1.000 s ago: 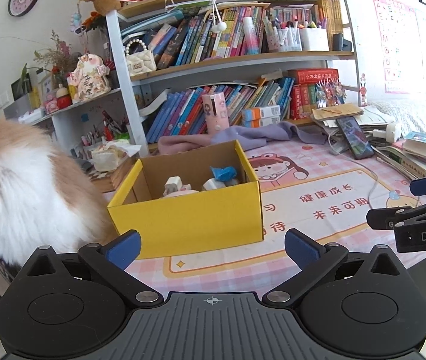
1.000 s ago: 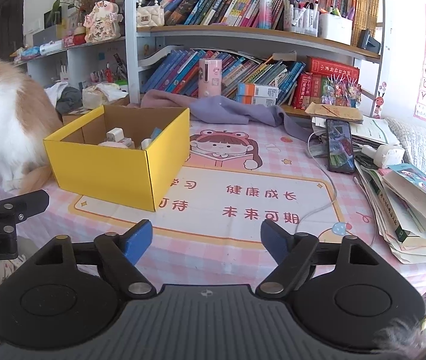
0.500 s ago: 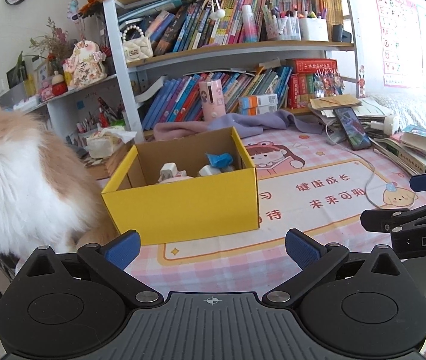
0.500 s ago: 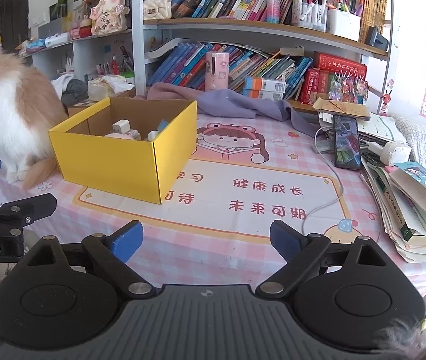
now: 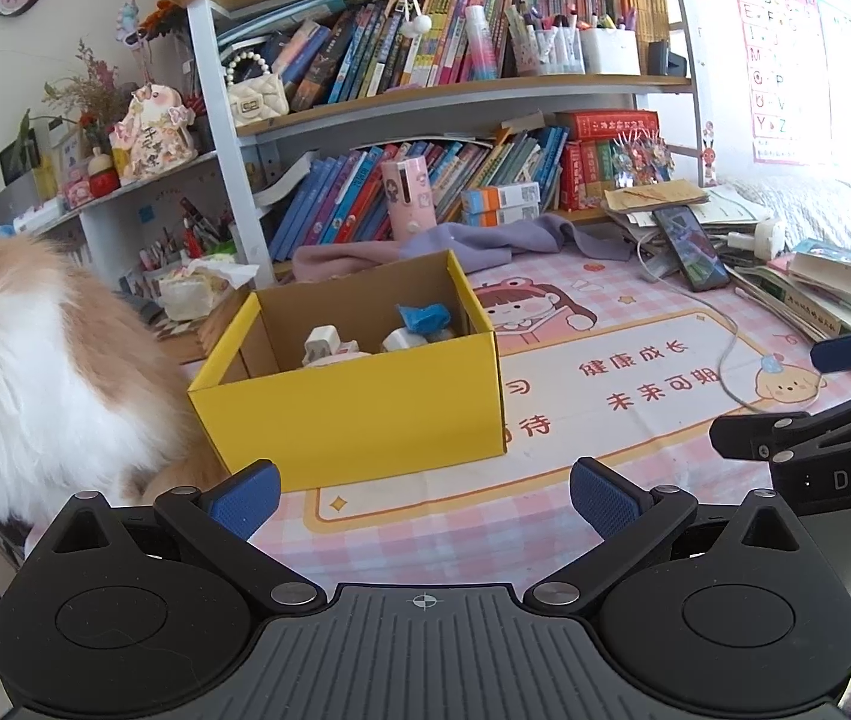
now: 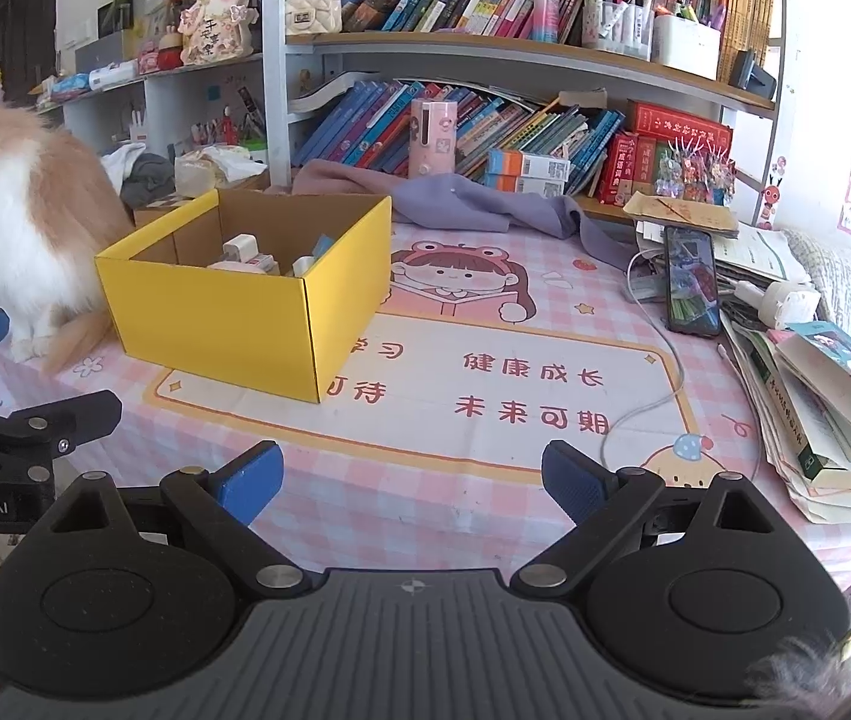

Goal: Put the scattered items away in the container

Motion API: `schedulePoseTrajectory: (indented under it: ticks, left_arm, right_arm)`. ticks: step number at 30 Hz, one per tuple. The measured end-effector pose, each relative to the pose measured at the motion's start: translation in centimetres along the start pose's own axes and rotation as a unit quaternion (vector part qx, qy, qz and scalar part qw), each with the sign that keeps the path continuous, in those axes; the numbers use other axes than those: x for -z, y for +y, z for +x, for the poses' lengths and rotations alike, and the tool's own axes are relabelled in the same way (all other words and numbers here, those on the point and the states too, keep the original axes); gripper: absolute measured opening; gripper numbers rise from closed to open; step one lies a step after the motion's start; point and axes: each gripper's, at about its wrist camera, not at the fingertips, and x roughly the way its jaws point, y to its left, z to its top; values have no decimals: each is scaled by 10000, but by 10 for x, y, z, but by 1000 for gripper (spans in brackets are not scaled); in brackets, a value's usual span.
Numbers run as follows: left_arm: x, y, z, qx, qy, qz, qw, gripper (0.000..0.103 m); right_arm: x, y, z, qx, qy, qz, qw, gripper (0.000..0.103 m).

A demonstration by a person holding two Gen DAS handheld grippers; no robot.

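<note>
A fluffy orange-and-white cat [image 5: 17,372] sits at nine o'clock on the counter [image 6: 485,498], touching the yellow box [image 5: 359,414], the container, which stands at about eleven o'clock from the left gripper [image 5: 424,495]; its jaws stand wide apart with nothing between them. Inside the box lie a white charger [image 5: 322,341], another white plug [image 5: 404,341] and a blue wrapped item [image 5: 422,318]. The right gripper [image 6: 412,477] hangs over the pink cloth, jaws likewise spread and empty. At two o'clock a phone [image 6: 691,282] lies beside stacked books [image 6: 833,414] and a white cable [image 6: 659,384]
</note>
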Motion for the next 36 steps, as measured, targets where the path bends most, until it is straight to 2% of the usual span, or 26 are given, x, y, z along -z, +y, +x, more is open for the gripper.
schedulePoseTrajectory:
  ticks: [9, 16, 36]
  left_arm:
    - [-1, -1, 0, 36, -31, 29, 10000, 103]
    - [-1, -1, -1, 17, -13, 6, 10000, 103]
    - [0, -1, 3, 62, 42, 46, 10000, 103]
  right_arm:
    - [-1, 1, 3, -99, 40, -101, 9999, 94]
    - [0, 1, 3, -167, 75, -82, 9998, 99]
    - [-1, 0, 8, -99, 149, -14, 9998, 103]
